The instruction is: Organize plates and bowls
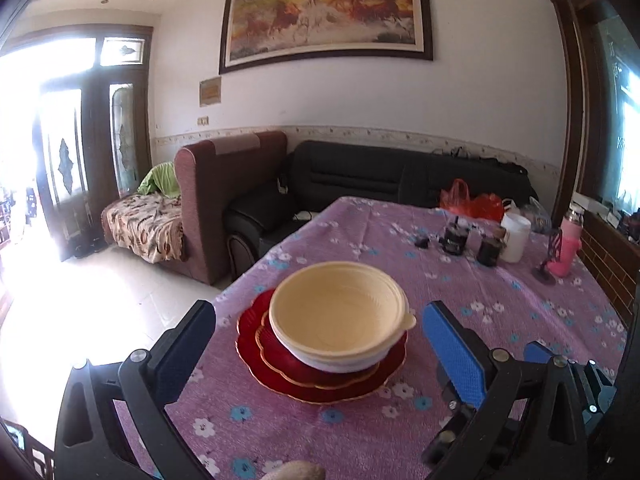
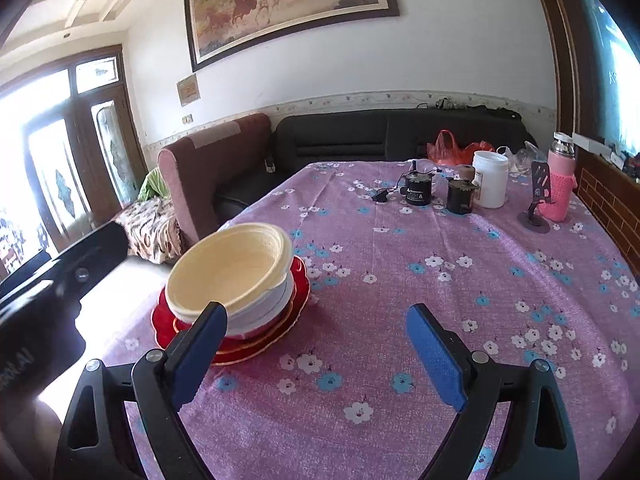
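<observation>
Now bowls (image 1: pixel 340 316) on plates (image 1: pixel 320 380), grippers (image 1: pixel 320 356) wide

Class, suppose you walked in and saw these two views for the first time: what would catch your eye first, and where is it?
The eye goes first to the cream bowl, nested in a white bowl on stacked red plates near the left edge of the purple floral tablecloth. Next comes the large horse painting on the wall above the sofas. Both the left gripper and the right gripper are open and hold nothing.
</observation>
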A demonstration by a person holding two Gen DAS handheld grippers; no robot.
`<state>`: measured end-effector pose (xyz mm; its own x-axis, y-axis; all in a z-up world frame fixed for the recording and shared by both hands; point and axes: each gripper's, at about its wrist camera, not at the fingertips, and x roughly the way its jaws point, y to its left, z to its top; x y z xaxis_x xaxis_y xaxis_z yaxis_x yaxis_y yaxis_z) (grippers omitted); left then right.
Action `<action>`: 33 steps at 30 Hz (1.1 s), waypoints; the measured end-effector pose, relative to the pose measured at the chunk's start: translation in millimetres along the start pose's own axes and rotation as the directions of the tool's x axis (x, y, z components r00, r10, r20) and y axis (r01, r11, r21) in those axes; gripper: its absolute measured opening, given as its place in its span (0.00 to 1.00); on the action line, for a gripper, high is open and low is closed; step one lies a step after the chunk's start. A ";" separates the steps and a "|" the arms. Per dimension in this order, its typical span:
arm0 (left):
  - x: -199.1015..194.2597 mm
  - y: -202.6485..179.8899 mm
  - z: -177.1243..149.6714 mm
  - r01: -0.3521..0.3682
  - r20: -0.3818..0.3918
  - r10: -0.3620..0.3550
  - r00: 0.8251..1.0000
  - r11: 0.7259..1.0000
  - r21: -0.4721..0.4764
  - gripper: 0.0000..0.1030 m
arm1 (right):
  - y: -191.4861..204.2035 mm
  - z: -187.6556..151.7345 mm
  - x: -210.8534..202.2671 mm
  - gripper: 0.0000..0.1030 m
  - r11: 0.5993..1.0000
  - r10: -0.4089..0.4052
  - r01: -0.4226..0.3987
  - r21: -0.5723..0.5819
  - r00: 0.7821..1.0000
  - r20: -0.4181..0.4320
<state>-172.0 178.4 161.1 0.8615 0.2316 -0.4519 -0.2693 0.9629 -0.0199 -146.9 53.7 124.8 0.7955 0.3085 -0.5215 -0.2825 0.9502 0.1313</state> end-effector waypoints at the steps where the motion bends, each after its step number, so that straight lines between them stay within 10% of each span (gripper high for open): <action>1: 5.2 -3.0 -2.5 0.011 -0.027 -0.011 1.000 1.000 0.001 1.00 | 1.5 -3.9 1.5 0.91 1.000 0.003 -0.004 -0.016 1.000 -0.011; 6: 21.1 -1.2 -13.8 0.050 -0.140 -0.056 0.989 0.998 -0.044 1.00 | 8.6 -19.4 9.1 0.91 0.998 0.030 -0.034 -0.047 0.997 -0.073; 33: 40.6 47.8 -22.6 -0.030 -0.166 0.006 0.986 0.989 -0.142 1.00 | 53.1 -18.2 32.2 0.91 0.985 0.051 -0.072 -0.159 0.990 -0.128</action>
<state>-159.6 230.7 121.7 0.7762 0.2115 -0.5940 -0.3536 0.9260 -0.1323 -146.1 113.3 99.6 0.7045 0.3490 -0.6180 -0.4202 0.9068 0.0330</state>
